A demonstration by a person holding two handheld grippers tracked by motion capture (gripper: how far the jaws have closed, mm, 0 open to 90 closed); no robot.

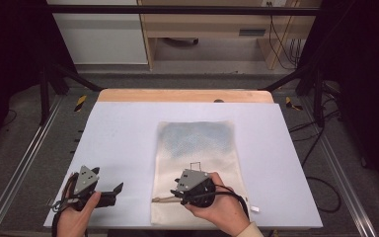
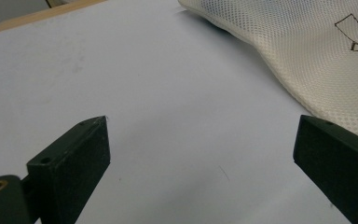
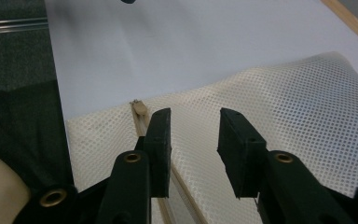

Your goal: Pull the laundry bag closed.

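While the mesh bag (image 1: 196, 163) lies flat on the pale table cover (image 1: 123, 143), right of that cover's middle, the right gripper (image 1: 177, 193) sits over the bag's near edge. Right gripper view: its jaws stand a little apart above the mesh (image 3: 279, 116), nothing pinched between them; a beige zip strip (image 3: 142, 122) runs along the bag's edge under one jaw, ending in a small pull (image 3: 138, 106) near the bag's corner. Left gripper (image 1: 116, 190) rests on the cover well left of the bag, jaws spread wide over bare cover (image 2: 168, 93), gripping nothing. Left gripper view: bag's edge (image 2: 307, 60) near one jaw; a dark outlined mark on the mesh.
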